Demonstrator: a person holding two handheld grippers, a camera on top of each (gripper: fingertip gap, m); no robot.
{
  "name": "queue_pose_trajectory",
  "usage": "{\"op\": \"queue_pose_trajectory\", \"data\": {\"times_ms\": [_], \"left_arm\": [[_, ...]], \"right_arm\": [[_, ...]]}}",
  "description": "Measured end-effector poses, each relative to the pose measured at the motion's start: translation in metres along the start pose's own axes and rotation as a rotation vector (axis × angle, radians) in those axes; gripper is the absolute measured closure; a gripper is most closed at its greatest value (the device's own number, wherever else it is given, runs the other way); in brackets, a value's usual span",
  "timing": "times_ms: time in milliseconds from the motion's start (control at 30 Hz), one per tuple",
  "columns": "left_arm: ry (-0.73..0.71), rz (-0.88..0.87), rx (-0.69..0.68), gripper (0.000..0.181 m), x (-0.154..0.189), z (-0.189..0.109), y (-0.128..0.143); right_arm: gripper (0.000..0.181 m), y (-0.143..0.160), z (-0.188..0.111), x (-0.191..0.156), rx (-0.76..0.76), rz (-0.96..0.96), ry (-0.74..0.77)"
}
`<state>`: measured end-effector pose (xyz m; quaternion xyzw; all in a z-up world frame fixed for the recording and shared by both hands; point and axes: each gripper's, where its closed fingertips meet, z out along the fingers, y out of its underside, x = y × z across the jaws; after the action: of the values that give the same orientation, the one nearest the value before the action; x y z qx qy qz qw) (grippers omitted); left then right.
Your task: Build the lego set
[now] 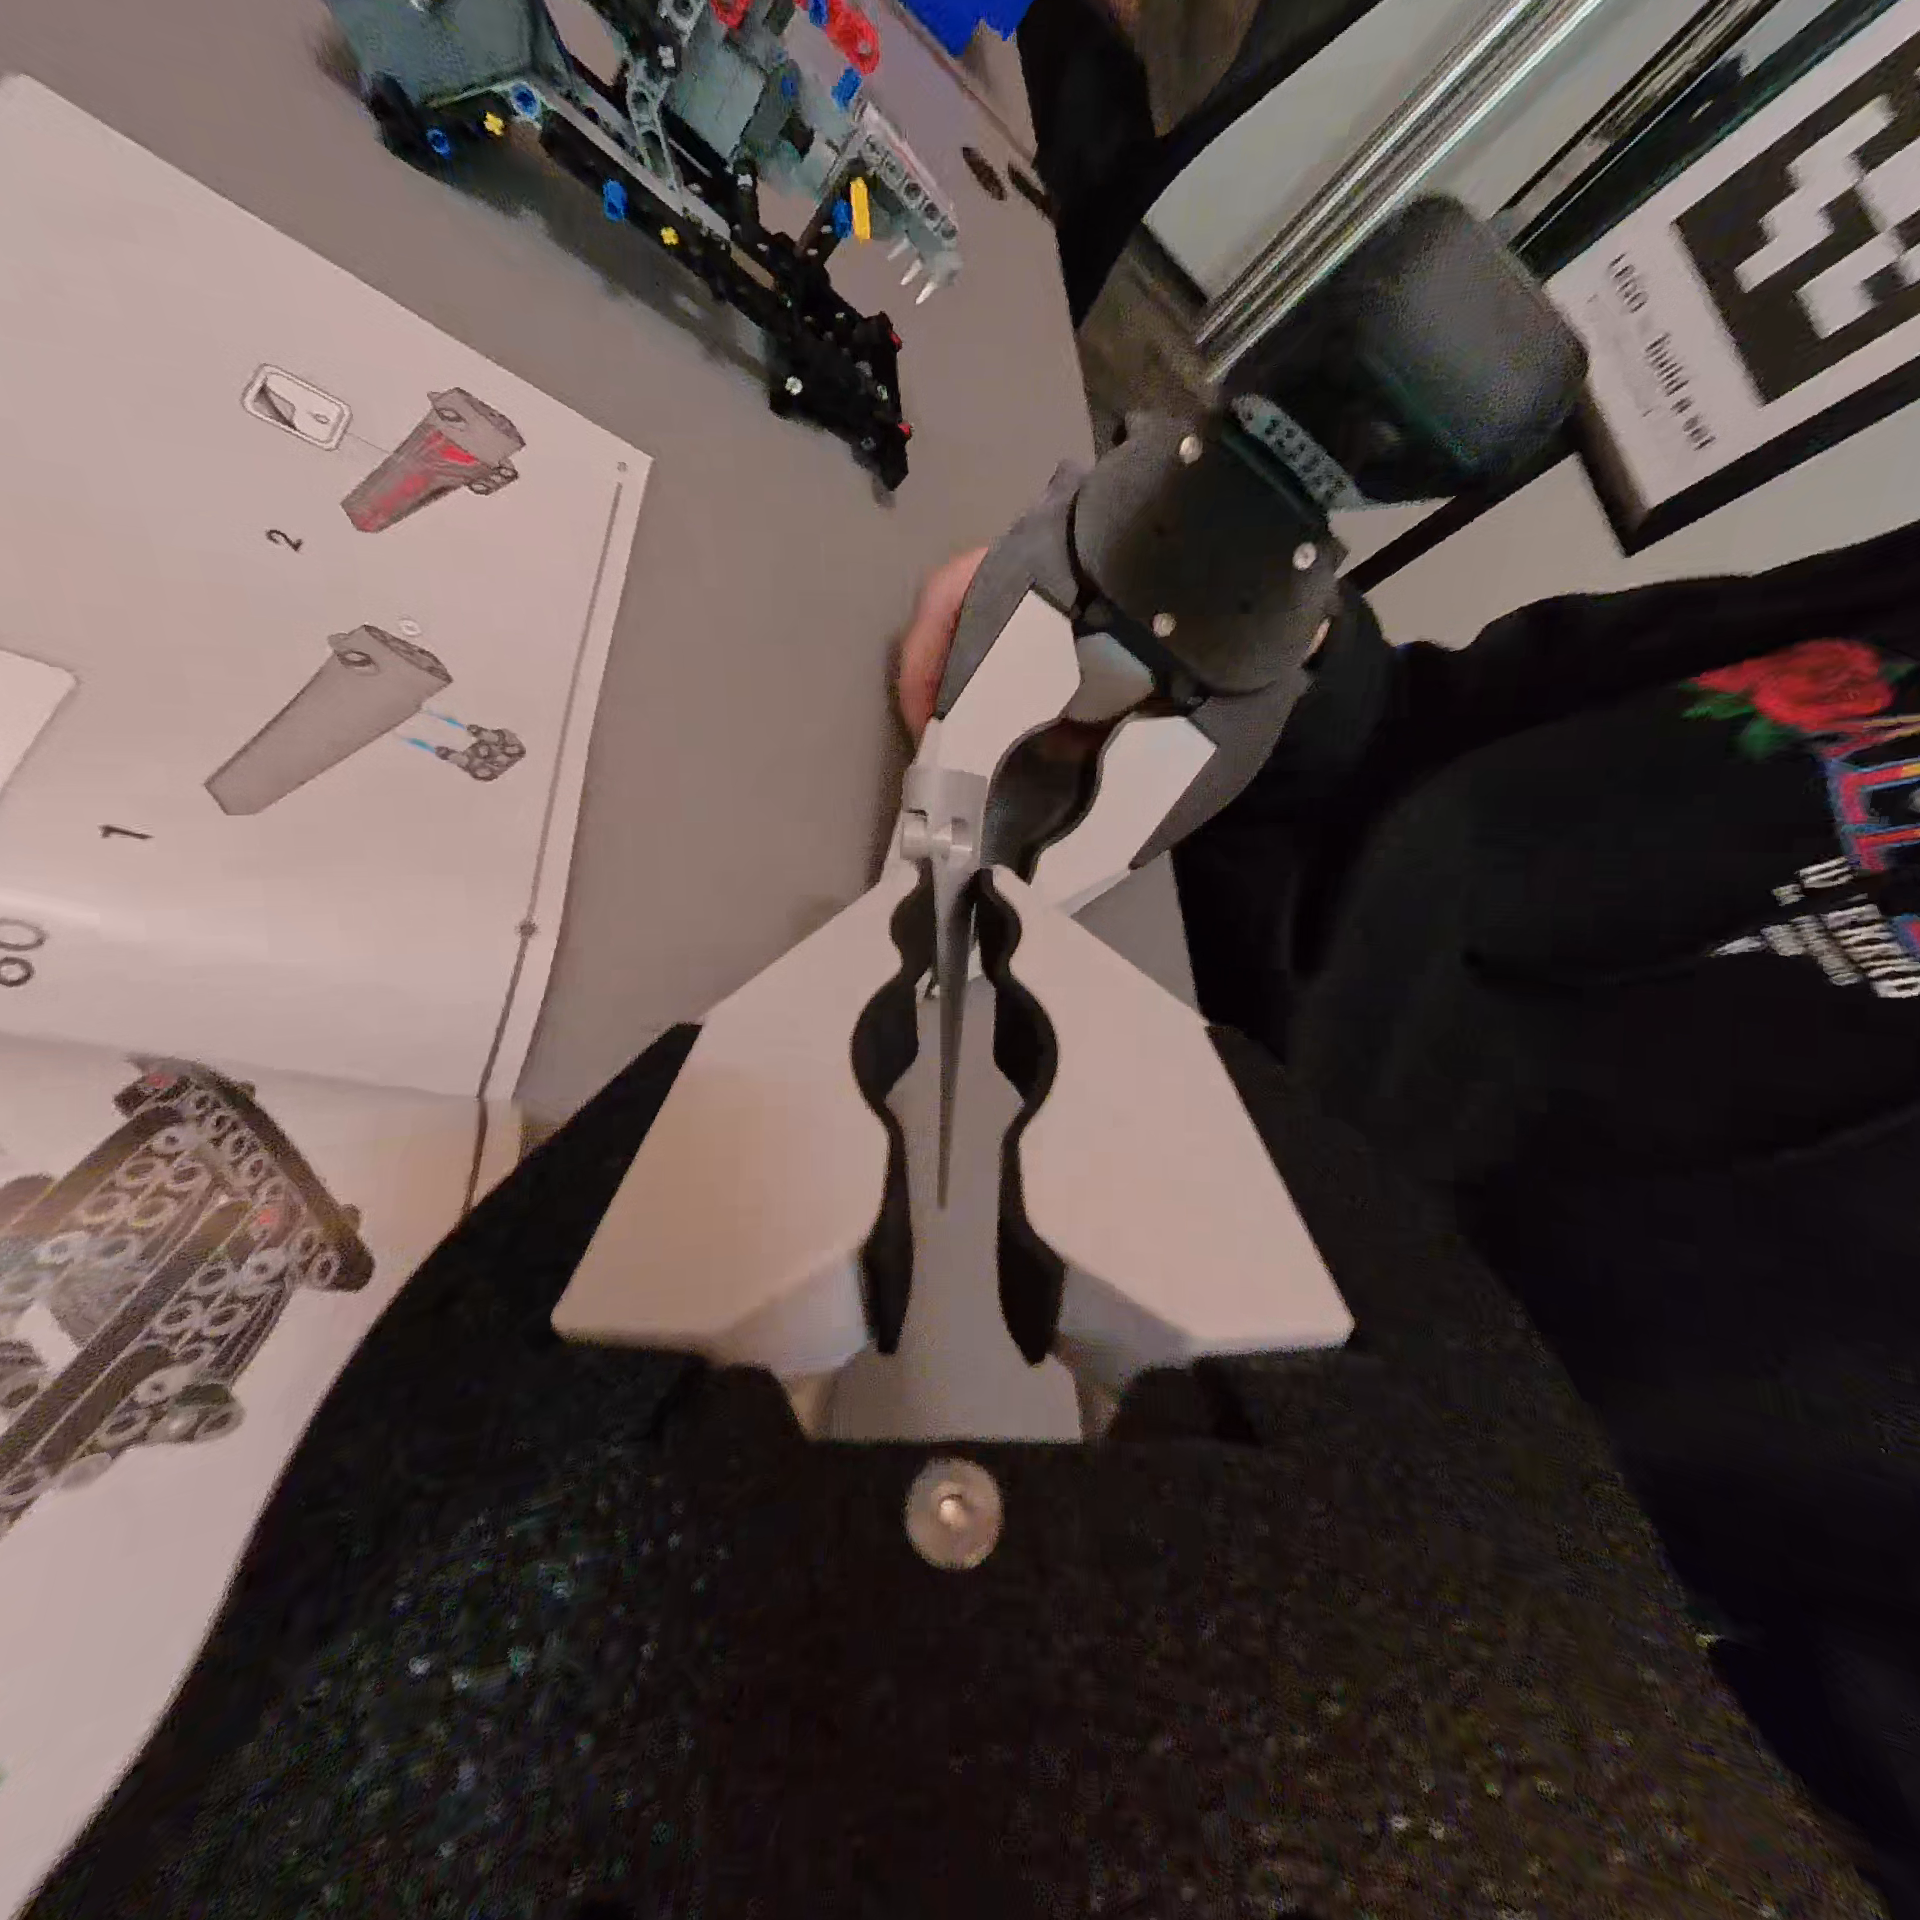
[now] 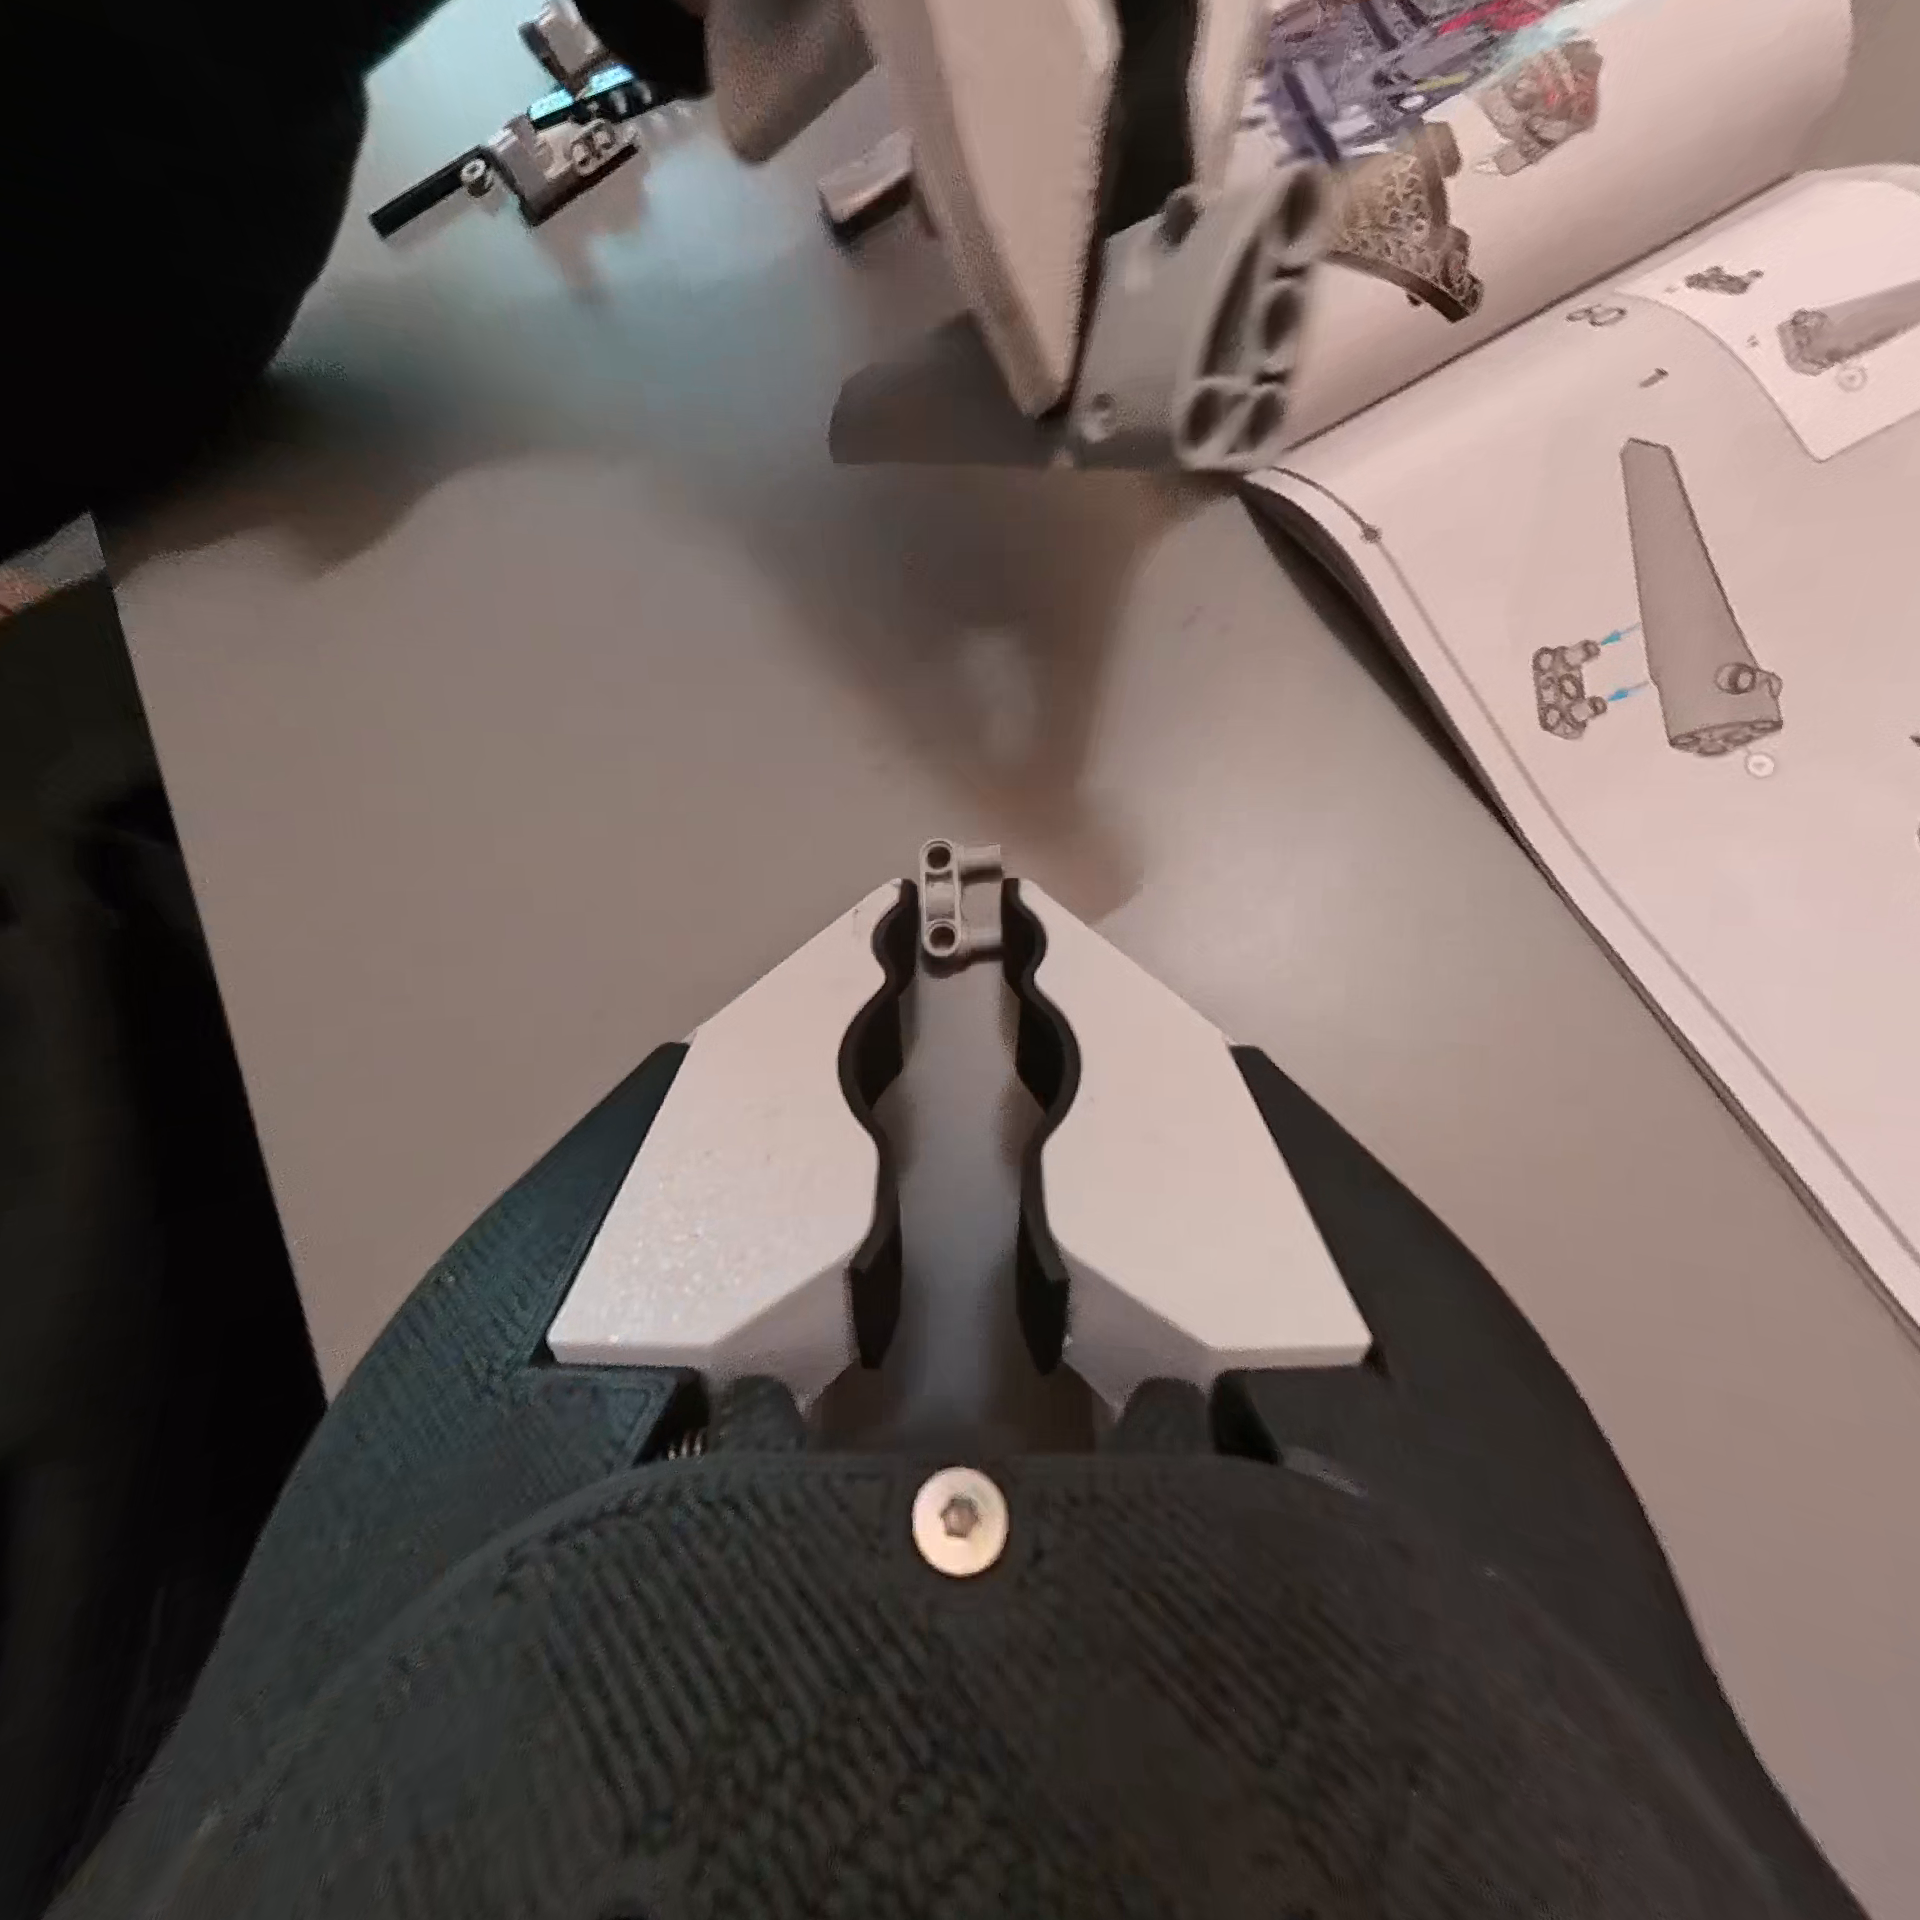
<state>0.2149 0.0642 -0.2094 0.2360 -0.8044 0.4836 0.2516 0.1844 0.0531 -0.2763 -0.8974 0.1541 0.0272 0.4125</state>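
Observation:
My left gripper [image 1: 945, 904] is shut on a long grey tapered panel [image 1: 943, 1039], seen edge-on between the black wavy pads, with its wide holed end [image 1: 940, 821] sticking out past the fingertips. My right gripper [image 2: 958, 883] is shut on a small grey connector with pin holes [image 2: 958, 914] at its fingertips. In the left wrist view the right gripper [image 1: 1039, 831] comes in from the upper right, its tips close beside the panel's end. In the right wrist view the left gripper [image 2: 1039, 260] and the panel's end [image 2: 1236, 343] sit above, apart from the connector.
An open instruction booklet [image 1: 260, 623] lies on the grey table [image 1: 748, 623], and also shows in the right wrist view [image 2: 1662, 779]. A partly built model [image 1: 675, 156] stands at the far side. Loose parts [image 2: 551, 145] lie farther off. A person in a black sweater [image 1: 1558, 987] is at the right.

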Motion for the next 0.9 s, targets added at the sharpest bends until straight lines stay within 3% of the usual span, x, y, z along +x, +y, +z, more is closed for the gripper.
{"op": "queue_pose_trajectory", "data": {"times_ms": [33, 233, 467, 700, 900], "left_arm": [[0.059, -0.037, 0.026, 0.176, 0.003, 0.0, -0.003], [0.358, -0.165, 0.149, 0.176, 0.019, -0.007, -0.01], [0.608, -0.238, 0.243, 0.176, 0.036, -0.02, -0.015], [0.582, -0.287, 0.261, 0.176, 0.025, -0.021, -0.013], [0.375, -0.184, 0.165, 0.177, 0.017, -0.007, -0.004]], "right_arm": [[0.172, 0.0, 0.001, -0.001, -0.002, -0.038, 0.008], [0.175, 0.001, 0.001, -0.002, 0.021, -0.335, 0.153], [0.175, -0.005, 0.001, -0.016, 0.093, -0.645, 0.166], [0.175, -0.009, -0.002, -0.022, 0.181, -0.882, 0.241], [0.163, -0.01, -0.007, -0.028, 0.23, -0.926, 0.244]]}}
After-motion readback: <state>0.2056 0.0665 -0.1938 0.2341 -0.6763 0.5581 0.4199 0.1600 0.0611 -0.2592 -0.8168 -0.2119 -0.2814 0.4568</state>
